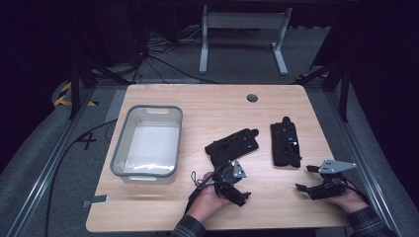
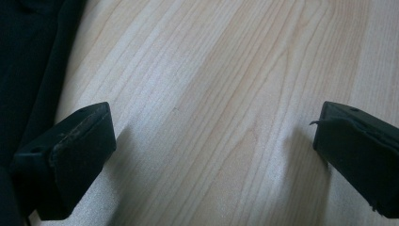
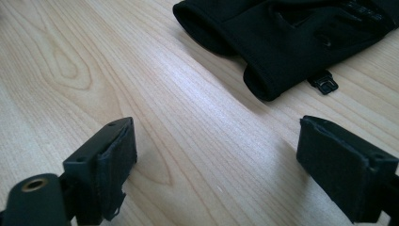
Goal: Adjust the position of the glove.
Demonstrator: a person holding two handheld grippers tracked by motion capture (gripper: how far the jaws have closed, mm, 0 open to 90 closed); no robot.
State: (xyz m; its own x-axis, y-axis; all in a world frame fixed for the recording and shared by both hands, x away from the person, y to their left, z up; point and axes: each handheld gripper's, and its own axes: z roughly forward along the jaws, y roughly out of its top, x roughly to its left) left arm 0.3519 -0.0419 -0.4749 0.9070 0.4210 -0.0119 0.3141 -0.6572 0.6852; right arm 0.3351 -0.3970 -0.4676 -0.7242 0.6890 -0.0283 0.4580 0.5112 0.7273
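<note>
Left gripper (image 2: pixel 214 150): we hold its jaws wide apart over bare wood, beside the left black fabric glove (image 1: pixel 232 144).
Right gripper (image 3: pixel 216 162): jaws apart, nothing between, near the right black fabric glove (image 3: pixel 301 33).
Grey plastic bin (image 1: pixel 120 148): far left on our light wooden table (image 1: pixel 207 106).

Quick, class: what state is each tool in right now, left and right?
Left tool: open, holding nothing, bare table between its jaws.
Right tool: open, holding nothing, a black glove lying ahead of it.
</note>
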